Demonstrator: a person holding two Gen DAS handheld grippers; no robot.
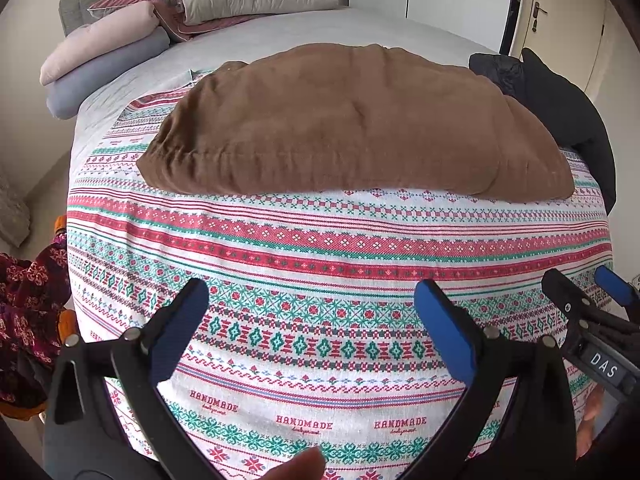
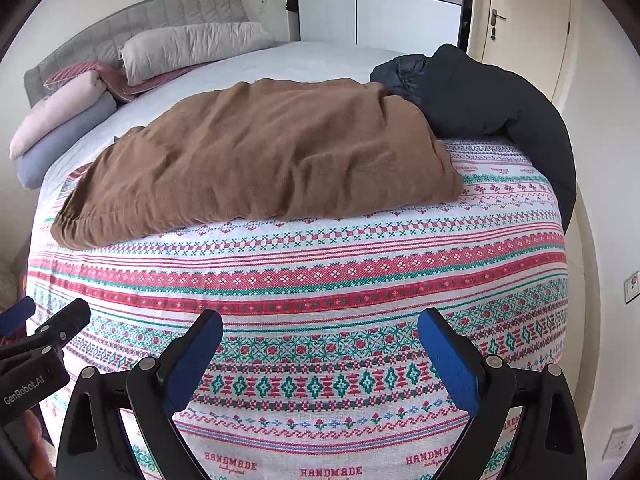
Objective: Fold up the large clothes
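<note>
A brown garment point(image 1: 352, 128) lies folded into a wide flat bundle across the patterned bed cover point(image 1: 320, 248). It also shows in the right wrist view point(image 2: 260, 160). My left gripper point(image 1: 312, 292) is open and empty, held above the cover well short of the garment. My right gripper point(image 2: 320, 320) is open and empty too, beside the left one. The right gripper shows at the right edge of the left wrist view point(image 1: 584, 292). The left gripper shows at the left edge of the right wrist view point(image 2: 44, 316).
A dark jacket point(image 2: 492, 100) lies at the bed's right edge, touching the brown garment. Pillows and rolled bedding point(image 1: 120, 40) sit by the headboard. Patterned dark red clothing point(image 1: 28, 312) lies off the bed's left side. A door point(image 2: 520, 20) and wardrobe point(image 2: 380, 4) stand behind.
</note>
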